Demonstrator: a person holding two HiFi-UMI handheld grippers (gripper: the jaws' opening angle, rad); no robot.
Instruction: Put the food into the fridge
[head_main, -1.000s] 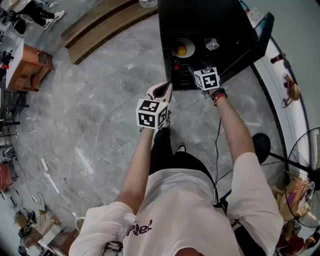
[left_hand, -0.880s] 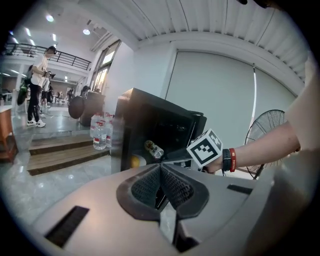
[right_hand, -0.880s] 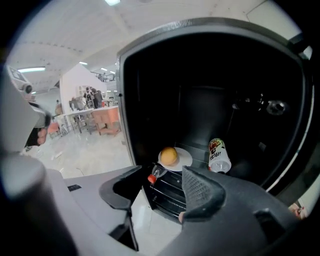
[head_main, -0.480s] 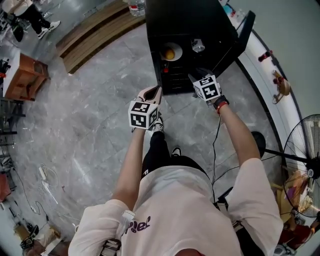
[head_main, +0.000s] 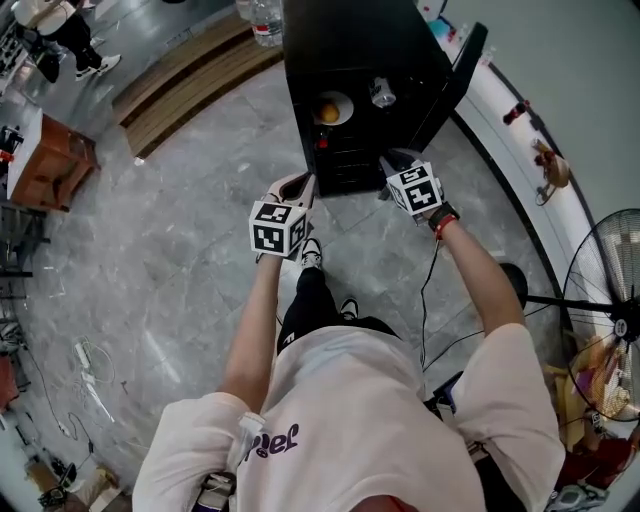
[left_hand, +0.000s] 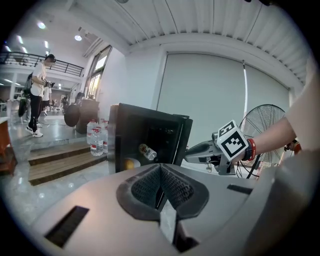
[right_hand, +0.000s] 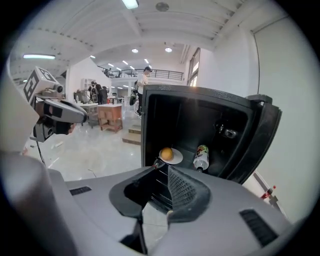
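Observation:
The black mini fridge (head_main: 350, 50) stands on the floor with its door (head_main: 455, 75) swung open to the right. Inside, an orange on a white plate (head_main: 330, 108) and a bottle (head_main: 381, 95) rest on the rack. My right gripper (head_main: 392, 160) hovers just in front of the opening; its jaws have just been closing, a gap remains and nothing is between them. In the right gripper view the orange (right_hand: 167, 154) and bottle (right_hand: 201, 157) lie beyond my pads. My left gripper (head_main: 300, 185) is shut and empty, left of the fridge front.
Wooden steps (head_main: 190, 60) with water bottles (head_main: 262, 25) lie behind the fridge to the left. A wooden stand (head_main: 50, 150) sits at far left, a floor fan (head_main: 610, 290) at right. Cables (head_main: 95, 360) trail on the grey marble floor. People stand far back.
Both grippers have drawn back from the fridge front. The right gripper's tips have left the fridge opening. The fridge has shifted up and left in the head view.

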